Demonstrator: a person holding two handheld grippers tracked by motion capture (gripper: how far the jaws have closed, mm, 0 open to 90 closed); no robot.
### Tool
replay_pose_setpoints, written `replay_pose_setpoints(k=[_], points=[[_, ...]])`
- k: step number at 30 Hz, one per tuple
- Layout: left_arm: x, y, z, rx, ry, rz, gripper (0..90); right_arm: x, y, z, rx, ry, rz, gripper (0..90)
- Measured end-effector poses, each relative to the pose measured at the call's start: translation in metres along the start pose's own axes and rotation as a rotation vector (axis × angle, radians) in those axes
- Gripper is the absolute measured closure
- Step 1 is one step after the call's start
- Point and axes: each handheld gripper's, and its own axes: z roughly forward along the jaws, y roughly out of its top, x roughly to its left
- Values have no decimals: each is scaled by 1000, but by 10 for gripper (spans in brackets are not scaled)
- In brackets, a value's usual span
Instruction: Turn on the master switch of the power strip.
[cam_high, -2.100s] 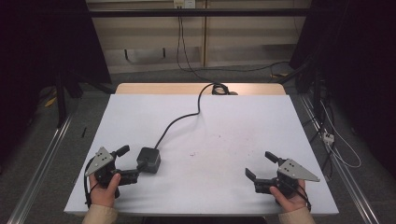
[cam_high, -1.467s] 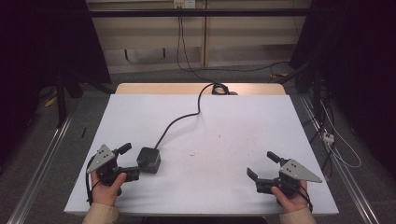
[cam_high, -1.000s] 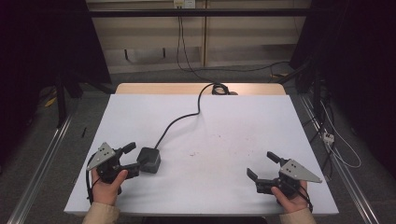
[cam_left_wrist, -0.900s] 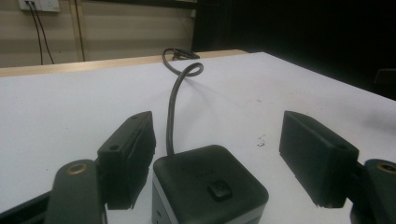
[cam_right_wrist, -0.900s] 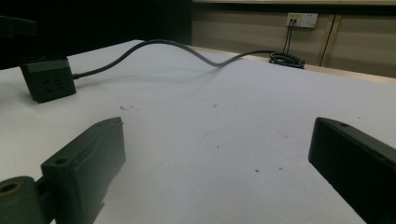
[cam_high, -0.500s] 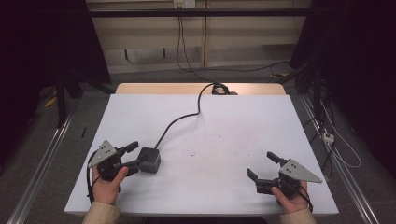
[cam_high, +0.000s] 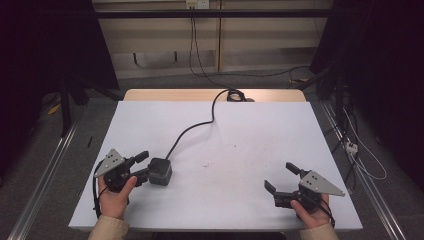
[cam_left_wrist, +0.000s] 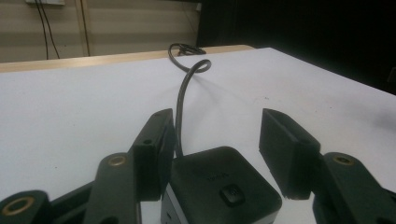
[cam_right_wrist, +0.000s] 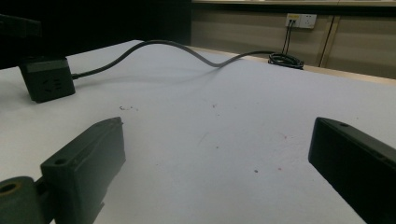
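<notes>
Partly | left gripper (cam_left_wrist: 215, 154) closing around socket cube (cam_left_wrist: 219, 186) | cube's near edge cut off

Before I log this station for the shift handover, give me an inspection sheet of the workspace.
Surface: white table, a few small specks near the middle.
Job's things: dark cube socket near the left front, upright, its cord attached.
Clutter: nothing seen.
Grippers: left gripper with jaws either side of the cube socket, just been closing, a gap on at least one side. right gripper open over bare table.
Cables: cord snakes from the cube to a coil at the far edge.
Surroundings: wall outlet with leads hanging, loose cables on the floor at right.
</notes>
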Motion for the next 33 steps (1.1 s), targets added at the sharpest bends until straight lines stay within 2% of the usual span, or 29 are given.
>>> replay_pose_setpoints(k=[9,16,19,33], points=[[1,-1,1,18,-1,6,505,0,0,0,0,0,0,35],[1,-1,-1,26,-2,10,576,0,0,0,0,1,0,36],[2,-2,-2,39,-6,10,625,0,0,0,0,2,-1,36],[1,-3,-3,63,-29,24,715,0,0,0,1,4,0,37]])
